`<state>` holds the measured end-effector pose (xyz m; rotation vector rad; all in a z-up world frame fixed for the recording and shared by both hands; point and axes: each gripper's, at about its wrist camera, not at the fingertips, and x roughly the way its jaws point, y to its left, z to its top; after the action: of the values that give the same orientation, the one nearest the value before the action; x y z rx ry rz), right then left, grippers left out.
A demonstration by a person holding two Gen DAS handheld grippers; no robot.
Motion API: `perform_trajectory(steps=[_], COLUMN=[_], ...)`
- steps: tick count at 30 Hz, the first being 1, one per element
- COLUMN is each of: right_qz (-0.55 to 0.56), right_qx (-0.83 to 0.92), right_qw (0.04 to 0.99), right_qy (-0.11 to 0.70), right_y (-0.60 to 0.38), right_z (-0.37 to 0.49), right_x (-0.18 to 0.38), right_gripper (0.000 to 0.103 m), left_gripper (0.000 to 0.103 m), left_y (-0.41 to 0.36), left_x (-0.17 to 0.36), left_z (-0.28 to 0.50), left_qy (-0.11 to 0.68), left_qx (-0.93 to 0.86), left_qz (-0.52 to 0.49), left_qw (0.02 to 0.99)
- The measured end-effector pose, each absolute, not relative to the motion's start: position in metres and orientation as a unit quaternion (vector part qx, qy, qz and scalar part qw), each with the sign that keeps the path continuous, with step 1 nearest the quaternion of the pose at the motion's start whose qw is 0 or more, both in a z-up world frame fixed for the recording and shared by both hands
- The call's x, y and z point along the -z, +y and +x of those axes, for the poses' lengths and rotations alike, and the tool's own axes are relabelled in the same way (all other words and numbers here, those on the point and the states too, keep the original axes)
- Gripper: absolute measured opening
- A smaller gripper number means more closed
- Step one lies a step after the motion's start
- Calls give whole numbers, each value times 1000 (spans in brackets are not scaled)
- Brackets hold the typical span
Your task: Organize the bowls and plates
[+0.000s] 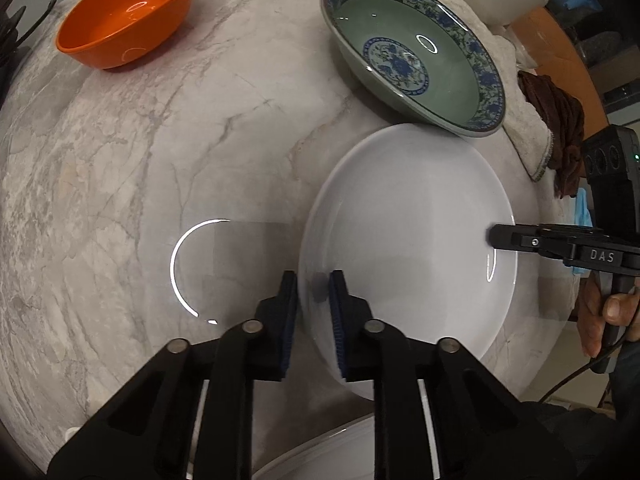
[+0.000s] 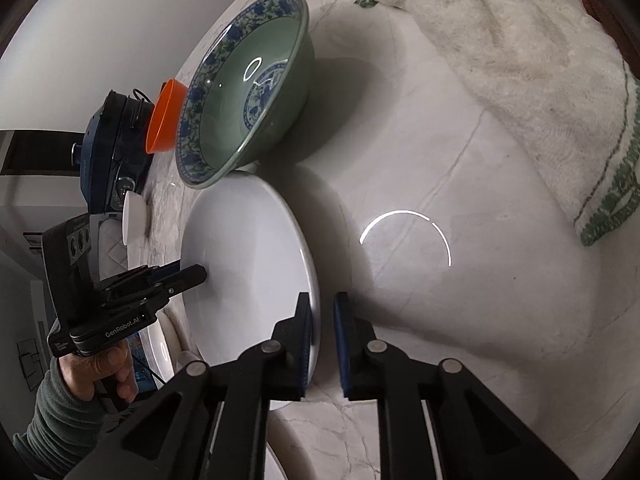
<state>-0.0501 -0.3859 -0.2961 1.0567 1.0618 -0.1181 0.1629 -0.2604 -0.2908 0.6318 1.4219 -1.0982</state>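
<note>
A white plate (image 1: 408, 240) lies on the marble table (image 1: 160, 140), also in the right wrist view (image 2: 248, 256). My left gripper (image 1: 313, 292) straddles the plate's near-left rim, one finger outside and one over the plate, with a gap to the rim. My right gripper (image 2: 321, 320) straddles the opposite rim the same way; it shows from the side in the left view (image 1: 496, 238). A green bowl with blue floral rim (image 1: 412, 52) sits just behind the plate, touching its edge (image 2: 244, 112). An orange bowl (image 1: 128, 12) stands far left.
A white towel (image 2: 520, 72) and a brown cloth (image 1: 556, 120) lie at the table's right side. Another white dish (image 1: 328, 456) shows at the bottom edge under my left gripper. A small white dish (image 2: 134, 216) and a dark blue appliance (image 2: 108, 148) stand beyond.
</note>
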Motion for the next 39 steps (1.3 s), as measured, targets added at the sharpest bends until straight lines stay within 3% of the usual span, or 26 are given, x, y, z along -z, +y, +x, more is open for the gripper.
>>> perform_trajectory(steps=[25,39], right_qz=[472,414], right_qx=[62,-20], right_qw=[733,758], right_qy=[485,503], right_y=[-377,-324], right_z=[-51,-45], right_x=[275,230], right_gripper=[9,10], left_gripper=[12,12], left_y=[-217,-110], left_x=[248,170], left_z=[171,145], left_qy=[614,598], left_qx=[463,419], left_qz=[223,149], left_qw=[599,667])
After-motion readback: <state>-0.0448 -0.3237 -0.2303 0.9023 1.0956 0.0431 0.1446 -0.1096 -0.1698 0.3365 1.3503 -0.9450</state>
